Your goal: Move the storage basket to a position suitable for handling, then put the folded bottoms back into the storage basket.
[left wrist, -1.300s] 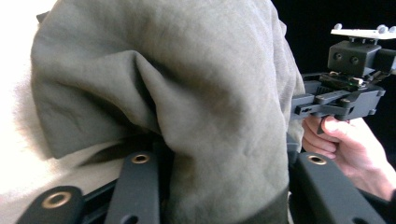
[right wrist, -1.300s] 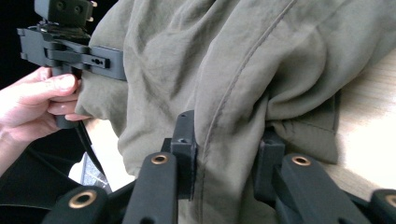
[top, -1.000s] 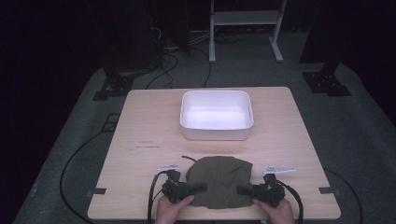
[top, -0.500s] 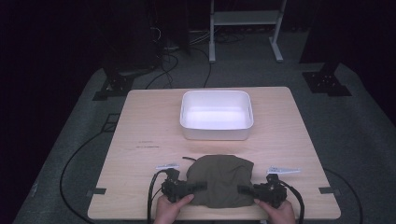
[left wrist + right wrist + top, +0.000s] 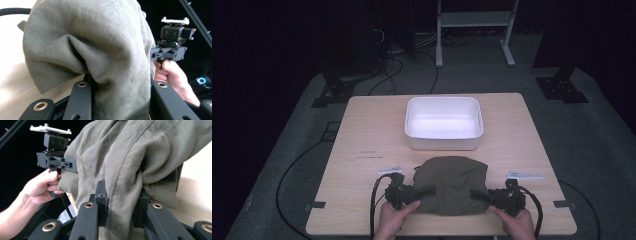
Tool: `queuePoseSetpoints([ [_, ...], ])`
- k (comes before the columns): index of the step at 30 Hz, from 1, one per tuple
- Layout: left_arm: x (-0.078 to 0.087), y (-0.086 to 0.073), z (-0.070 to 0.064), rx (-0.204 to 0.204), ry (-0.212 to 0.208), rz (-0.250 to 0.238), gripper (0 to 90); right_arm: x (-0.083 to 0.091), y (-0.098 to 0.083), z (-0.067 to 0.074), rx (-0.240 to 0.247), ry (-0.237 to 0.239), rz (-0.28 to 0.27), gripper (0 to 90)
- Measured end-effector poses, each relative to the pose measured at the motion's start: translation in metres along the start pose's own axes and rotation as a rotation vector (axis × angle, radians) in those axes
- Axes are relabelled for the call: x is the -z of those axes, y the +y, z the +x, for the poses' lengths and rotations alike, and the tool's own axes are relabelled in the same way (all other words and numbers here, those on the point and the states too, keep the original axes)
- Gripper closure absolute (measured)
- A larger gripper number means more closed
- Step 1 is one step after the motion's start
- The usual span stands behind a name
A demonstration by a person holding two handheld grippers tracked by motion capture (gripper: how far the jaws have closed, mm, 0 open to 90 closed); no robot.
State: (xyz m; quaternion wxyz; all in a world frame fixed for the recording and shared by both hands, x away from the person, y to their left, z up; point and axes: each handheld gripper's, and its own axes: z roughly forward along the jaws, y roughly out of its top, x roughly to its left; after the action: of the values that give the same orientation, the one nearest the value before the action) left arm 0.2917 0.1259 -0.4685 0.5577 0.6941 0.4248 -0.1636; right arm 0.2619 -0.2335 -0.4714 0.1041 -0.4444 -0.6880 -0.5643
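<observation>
The olive cloth lies bunched at the table's near edge, at six o'clock from the white tub. It looks light, soft and limp, likely to sag and slip, so hems or thick folds give the surest hold. The left gripper is clamped on its nine o'clock edge, the right gripper on its three o'clock edge, fabric pinched between each pair of jaws.
</observation>
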Motion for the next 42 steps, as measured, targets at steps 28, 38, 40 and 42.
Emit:
queuePoseSetpoints([
  [28,0.021,0.068,-0.016,-0.032,-0.014,-0.061,65.3,0.0,0.081,0.023,0.069,0.031,-0.04,71.7],
  [38,0.022,0.106,-0.023,-0.052,-0.018,-0.072,65.3,0.004,0.113,0.029,0.098,0.012,-0.061,71.8],
  [40,0.021,0.113,-0.025,-0.055,-0.015,-0.077,65.3,0.005,0.119,0.03,0.1,0.01,-0.071,71.7],
  [42,0.021,0.121,-0.027,-0.073,-0.009,-0.078,65.3,0.006,0.126,0.031,0.108,0.004,-0.079,71.8],
])
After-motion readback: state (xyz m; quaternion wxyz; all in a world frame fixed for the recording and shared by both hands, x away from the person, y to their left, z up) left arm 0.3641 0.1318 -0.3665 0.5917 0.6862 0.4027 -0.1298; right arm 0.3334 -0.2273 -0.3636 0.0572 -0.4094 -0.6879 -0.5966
